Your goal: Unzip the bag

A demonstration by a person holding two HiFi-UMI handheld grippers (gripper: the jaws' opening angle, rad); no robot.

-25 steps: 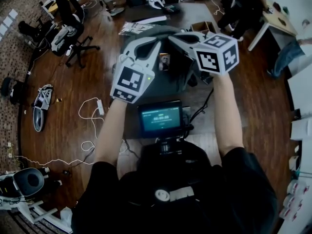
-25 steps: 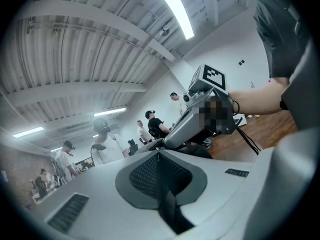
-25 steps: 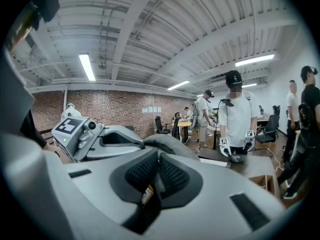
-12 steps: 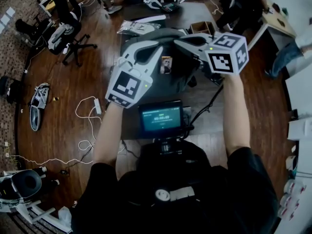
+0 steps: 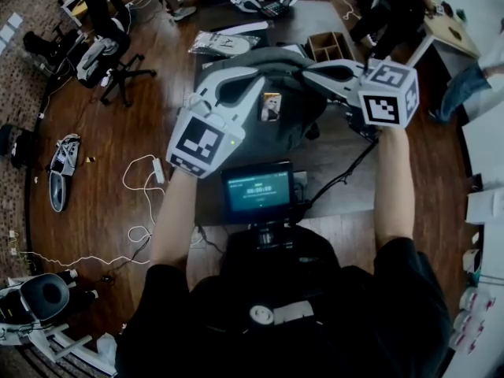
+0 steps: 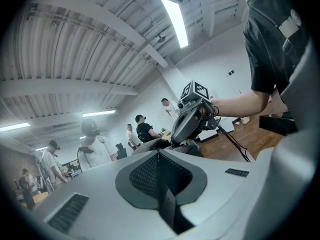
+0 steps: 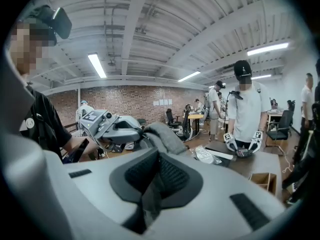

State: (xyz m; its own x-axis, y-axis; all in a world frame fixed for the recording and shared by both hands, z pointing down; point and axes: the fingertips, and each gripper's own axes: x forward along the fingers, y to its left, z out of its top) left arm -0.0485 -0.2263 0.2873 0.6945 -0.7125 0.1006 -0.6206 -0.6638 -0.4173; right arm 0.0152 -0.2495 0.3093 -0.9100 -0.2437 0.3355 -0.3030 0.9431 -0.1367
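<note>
The grey bag (image 5: 287, 128) sits on the table (image 5: 335, 164), its raised top caught between both sets of fingers. The left gripper (image 6: 159, 159) pinches a dark strip and the right gripper (image 7: 156, 159) pinches grey fabric. No opened zip shows, so unzipping seems barely begun. The bag's long axis appears to run fingers to fingers, top upward.
</note>
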